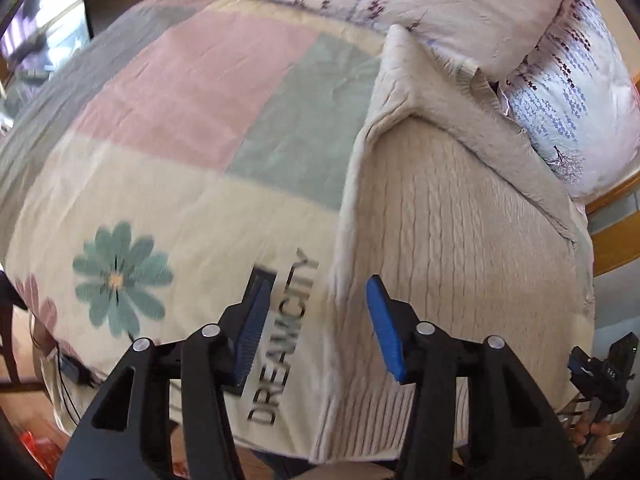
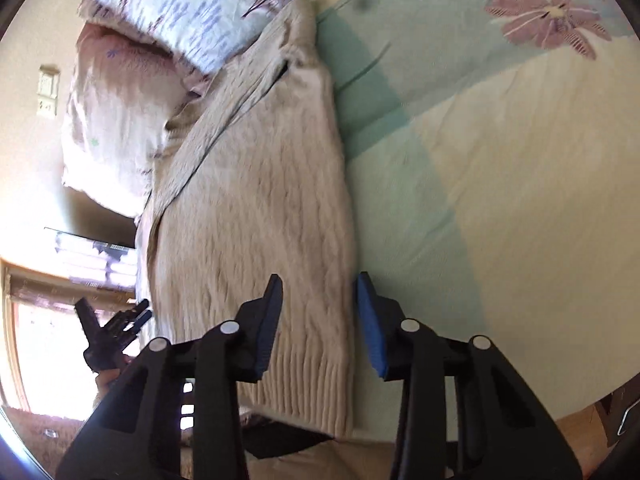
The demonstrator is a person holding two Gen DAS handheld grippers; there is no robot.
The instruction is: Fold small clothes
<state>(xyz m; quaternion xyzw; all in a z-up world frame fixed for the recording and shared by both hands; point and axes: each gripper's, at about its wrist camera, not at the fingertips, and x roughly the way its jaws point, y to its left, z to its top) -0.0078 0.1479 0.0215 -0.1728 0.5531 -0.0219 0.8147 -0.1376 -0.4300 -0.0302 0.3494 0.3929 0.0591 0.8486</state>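
A beige cable-knit sweater point(image 1: 452, 232) lies flat on the bed, ribbed hem toward me, one sleeve folded across its upper part. It also shows in the right wrist view point(image 2: 260, 216). My left gripper point(image 1: 320, 316) is open and empty, hovering over the sweater's left edge near the hem. My right gripper point(image 2: 318, 320) is open and empty, above the sweater's right edge near the hem. The right gripper shows at the lower right of the left wrist view point(image 1: 600, 368); the left gripper shows in the right wrist view point(image 2: 116, 324).
The bed is covered by a patchwork quilt point(image 1: 180, 128) with flower prints and the word DREAMCITY. Floral pillows point(image 1: 568, 92) lie at the head of the bed, touching the sweater's collar. A wooden bed frame point(image 1: 616, 236) runs along the right.
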